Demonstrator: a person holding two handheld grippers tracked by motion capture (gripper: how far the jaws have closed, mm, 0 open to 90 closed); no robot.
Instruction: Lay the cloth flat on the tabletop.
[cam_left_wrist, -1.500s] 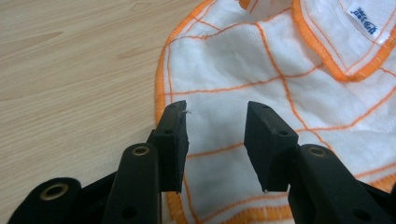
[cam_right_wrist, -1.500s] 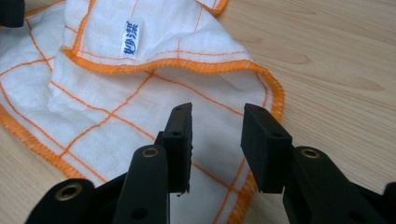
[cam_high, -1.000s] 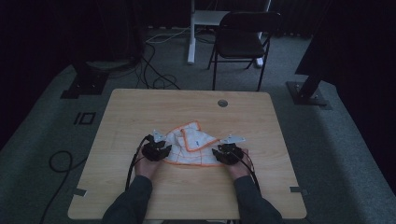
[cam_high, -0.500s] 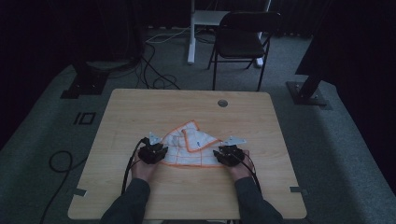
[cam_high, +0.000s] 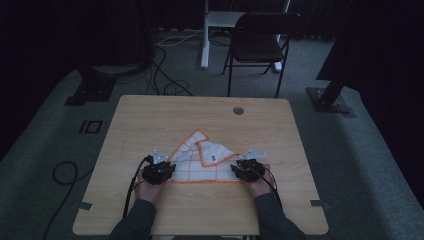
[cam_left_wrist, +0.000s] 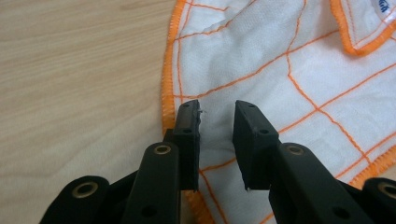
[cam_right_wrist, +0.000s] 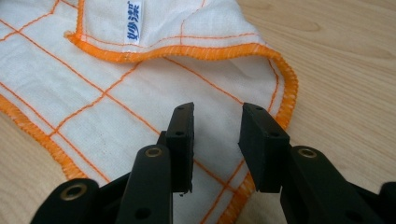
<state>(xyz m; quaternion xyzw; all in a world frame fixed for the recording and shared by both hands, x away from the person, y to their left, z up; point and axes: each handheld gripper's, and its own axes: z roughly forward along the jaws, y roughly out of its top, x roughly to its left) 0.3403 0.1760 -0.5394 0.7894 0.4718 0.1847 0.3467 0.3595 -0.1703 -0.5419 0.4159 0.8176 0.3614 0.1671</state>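
Cloth (cam_high: 202, 162) – white, orange-gridded, one corner folded – lies under both parted hand-held grippers (cam_left_wrist: 216, 140) (cam_right_wrist: 217, 144).

cloth (cam_high: 202, 161) on table (cam_high: 150, 120) | chair (cam_high: 260, 42) behind table

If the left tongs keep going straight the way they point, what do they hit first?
Likely the cloth itself: the left tongs stand open over its orange-hemmed corner, aimed across the white weave. Further on lies the folded-over flap; depth is hard to judge.
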